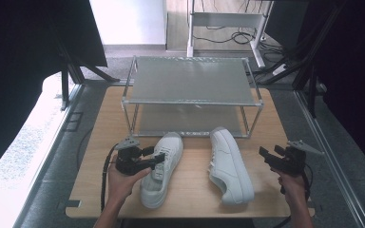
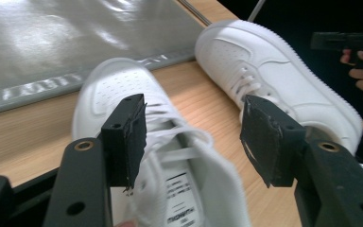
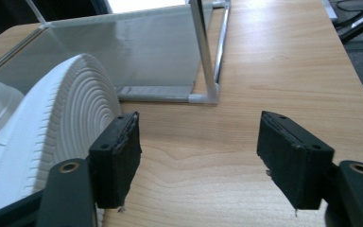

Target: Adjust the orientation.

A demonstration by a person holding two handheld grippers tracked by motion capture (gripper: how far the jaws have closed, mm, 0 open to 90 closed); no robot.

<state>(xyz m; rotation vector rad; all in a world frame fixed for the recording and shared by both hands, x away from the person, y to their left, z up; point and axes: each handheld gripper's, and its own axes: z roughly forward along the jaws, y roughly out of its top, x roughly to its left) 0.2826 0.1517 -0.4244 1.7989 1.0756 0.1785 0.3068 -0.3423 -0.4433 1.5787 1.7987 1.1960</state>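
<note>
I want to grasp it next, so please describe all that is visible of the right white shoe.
The right white shoe is a low sneaker, leather-like, with white laces and a ribbed rubber sole. It lies tipped on its side on the wooden table, toe towards the metal rack. Nothing grips it; the right gripper is open beside it.

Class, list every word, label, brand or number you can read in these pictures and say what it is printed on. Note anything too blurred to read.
Tongue label inside the left shoe: black print, too blurred to read.
Front edge strip of the rack's lower shelf: raised lettering, too blurred to read.
Right shoe: no readable text.
</note>
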